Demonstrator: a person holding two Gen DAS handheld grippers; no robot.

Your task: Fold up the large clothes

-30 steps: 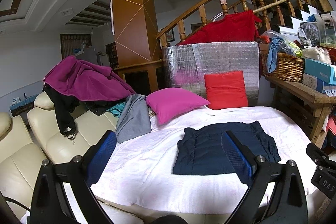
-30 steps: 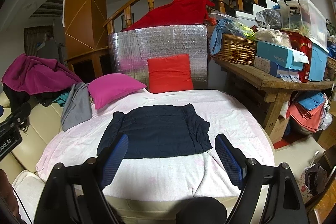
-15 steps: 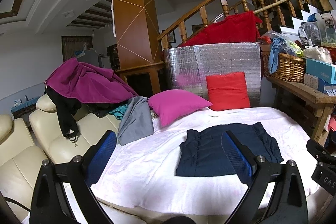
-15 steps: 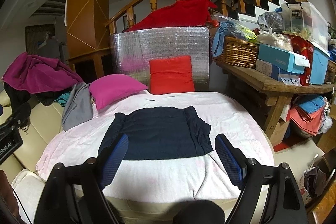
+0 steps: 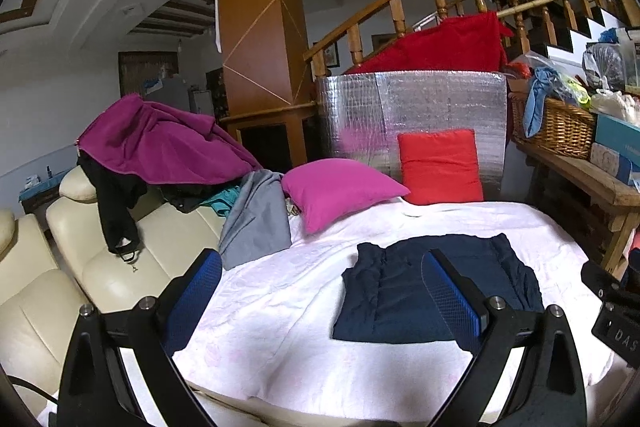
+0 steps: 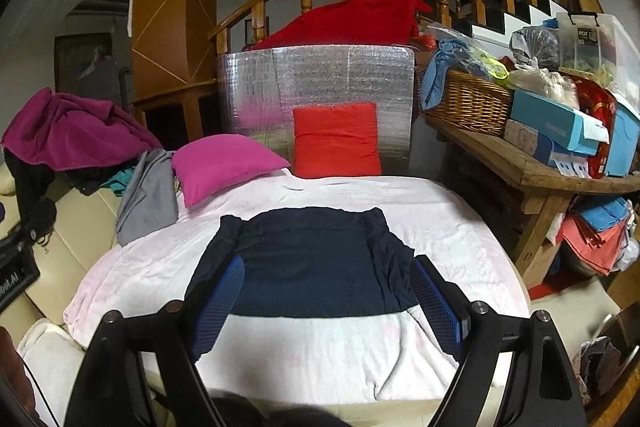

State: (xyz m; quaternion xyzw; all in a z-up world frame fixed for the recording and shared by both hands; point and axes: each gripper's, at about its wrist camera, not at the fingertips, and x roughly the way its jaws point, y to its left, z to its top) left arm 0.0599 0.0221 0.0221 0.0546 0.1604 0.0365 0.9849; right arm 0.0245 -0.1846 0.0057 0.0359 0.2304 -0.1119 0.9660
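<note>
Right wrist view shows the navy garment (image 6: pixel 308 263) lying flat on the pale pink blanket (image 6: pixel 280 351), just ahead of the right hand-held gripper (image 6: pixel 326 307), whose fingers are spread and empty. The left hand-held gripper (image 5: pixel 320 301) is also spread wide and holds nothing; the garment lies ahead to its right.

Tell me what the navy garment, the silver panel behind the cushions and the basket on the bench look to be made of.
Navy garment: soft matte woven or knit cloth, probably; it lies limp with fine creases at the sides.
Silver panel: seemingly reflective foil bubble sheet; shiny, with a quilted grid and taped seams.
Basket: woven wicker or rattan, brown, with visible weave.
</note>
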